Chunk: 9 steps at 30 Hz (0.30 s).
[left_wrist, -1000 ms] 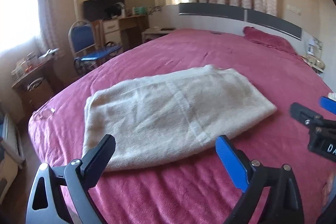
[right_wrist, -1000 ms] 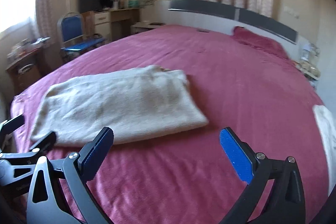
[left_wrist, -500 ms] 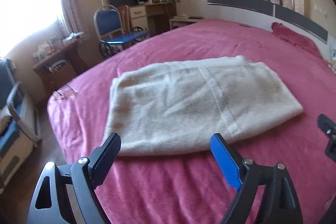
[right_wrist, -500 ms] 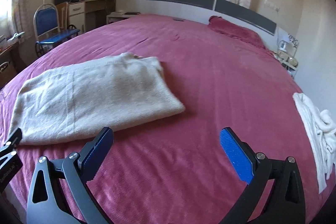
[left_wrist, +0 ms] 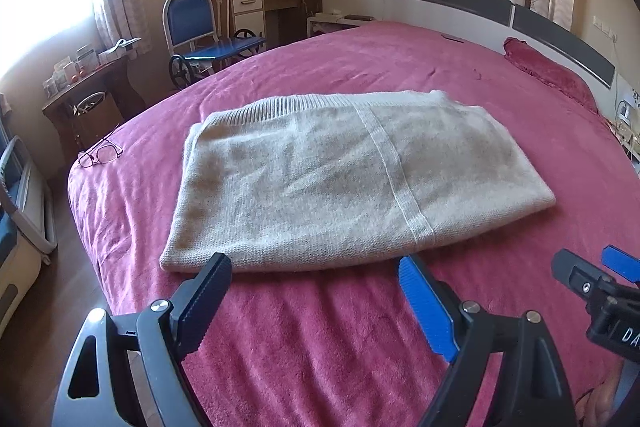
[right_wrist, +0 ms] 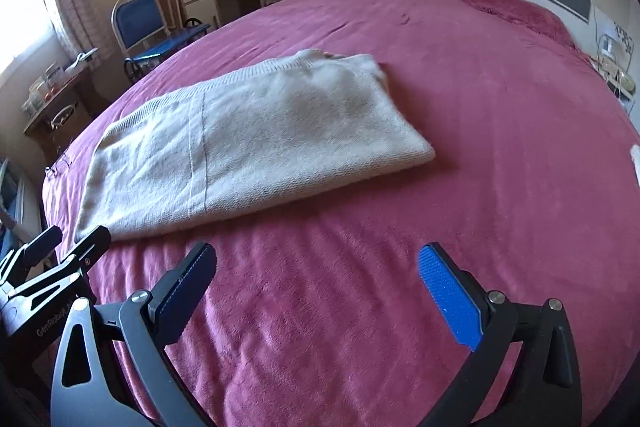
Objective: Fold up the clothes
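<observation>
1. Looking along my left hand-held gripper (left_wrist: 314, 289), I see its jaws spread wide with nothing between them; they have just been closing a little, and only the pink bedspread (left_wrist: 320, 347) shows in the gap.
2. A folded cream sweater (left_wrist: 348, 183) lies flat on the bed just ahead of this hand-held gripper, its near edge just beyond the dark left fingertip.
3. My right hand-held gripper (right_wrist: 320, 267) also stands wide open and empty, tilted down over bare bedspread.
4. From the right hand-held gripper, the sweater sits ahead and to the left, apart from both fingertips.
5. Each hand-held gripper shows at the edge of the other's view: the right one at the left view's right edge, the left one at the right view's left edge.
6. A pair of glasses (left_wrist: 100, 155) rests on the bed's corner, far left of the left hand-held gripper.
7. A blue chair (left_wrist: 192, 27) stands beyond the bed, ahead to the left.
</observation>
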### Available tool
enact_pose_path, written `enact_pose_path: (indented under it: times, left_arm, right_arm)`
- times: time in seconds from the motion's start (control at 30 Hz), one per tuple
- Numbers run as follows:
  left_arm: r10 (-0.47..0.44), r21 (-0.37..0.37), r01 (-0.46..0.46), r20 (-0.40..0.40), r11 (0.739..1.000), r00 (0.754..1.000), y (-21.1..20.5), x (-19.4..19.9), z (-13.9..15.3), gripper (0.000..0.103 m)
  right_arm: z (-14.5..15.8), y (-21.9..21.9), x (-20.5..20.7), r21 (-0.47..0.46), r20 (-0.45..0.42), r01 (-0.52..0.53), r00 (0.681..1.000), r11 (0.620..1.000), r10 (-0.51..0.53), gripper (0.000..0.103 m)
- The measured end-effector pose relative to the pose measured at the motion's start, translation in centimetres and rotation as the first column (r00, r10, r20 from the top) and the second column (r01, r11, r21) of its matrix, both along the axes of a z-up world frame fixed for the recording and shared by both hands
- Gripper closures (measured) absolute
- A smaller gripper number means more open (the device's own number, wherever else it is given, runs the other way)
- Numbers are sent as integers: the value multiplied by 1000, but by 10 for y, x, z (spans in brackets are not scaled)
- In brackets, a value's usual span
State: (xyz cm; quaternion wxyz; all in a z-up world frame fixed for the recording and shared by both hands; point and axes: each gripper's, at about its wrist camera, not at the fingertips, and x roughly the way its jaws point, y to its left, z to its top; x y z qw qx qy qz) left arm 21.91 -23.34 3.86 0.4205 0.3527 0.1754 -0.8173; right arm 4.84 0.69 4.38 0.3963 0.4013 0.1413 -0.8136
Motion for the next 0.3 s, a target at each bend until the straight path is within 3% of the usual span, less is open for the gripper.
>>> enact_pose_path:
  times: [0.3]
  left_arm:
    - [16,1,-16,15,1000,1000,-2,3,-2,19]
  right_arm:
    - [-1,-4,5,5,1,-25,1000,1000,25,0]
